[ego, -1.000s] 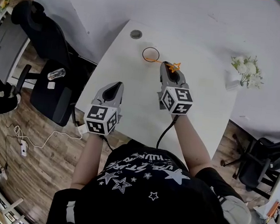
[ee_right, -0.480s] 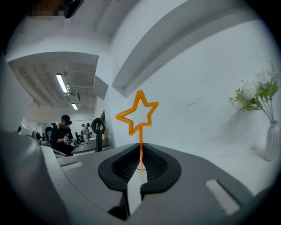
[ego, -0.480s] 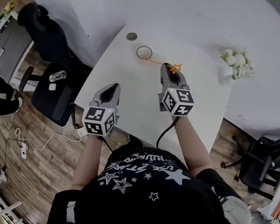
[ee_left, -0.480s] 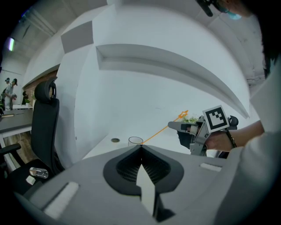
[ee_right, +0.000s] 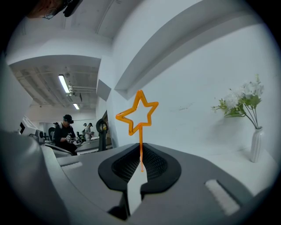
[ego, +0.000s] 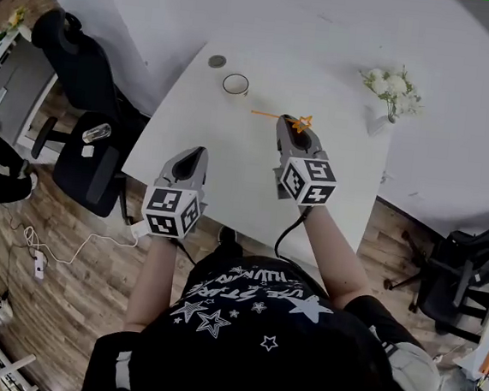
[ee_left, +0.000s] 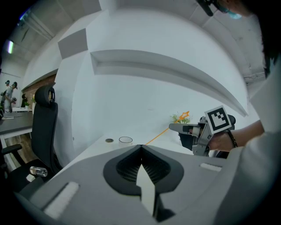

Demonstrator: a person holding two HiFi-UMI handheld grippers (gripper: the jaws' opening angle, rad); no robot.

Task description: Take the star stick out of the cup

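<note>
A clear cup (ego: 235,84) stands upright near the far left of the white table (ego: 229,180). My right gripper (ego: 289,122) is shut on the thin orange star stick (ego: 269,114), held roughly level above the table. The star (ego: 303,120) lies by the jaws, and the stick's free end points toward the cup without touching it. In the right gripper view the stick (ee_right: 141,140) rises from between the jaws of the right gripper (ee_right: 140,147). My left gripper (ego: 191,156) hangs shut and empty over the near left table edge. The left gripper view shows the cup (ee_left: 125,140) and the stick (ee_left: 157,136).
A white vase of flowers (ego: 390,97) stands at the table's far right by the wall. A round grey disc (ego: 217,61) lies beyond the cup. Black office chairs (ego: 84,72) stand left of the table, one with a clear cup (ego: 98,132) on its seat.
The stick's free end rested at the cup's rim; it now hangs clear of the cup. Both grippers have drawn back from the cup toward the person.
</note>
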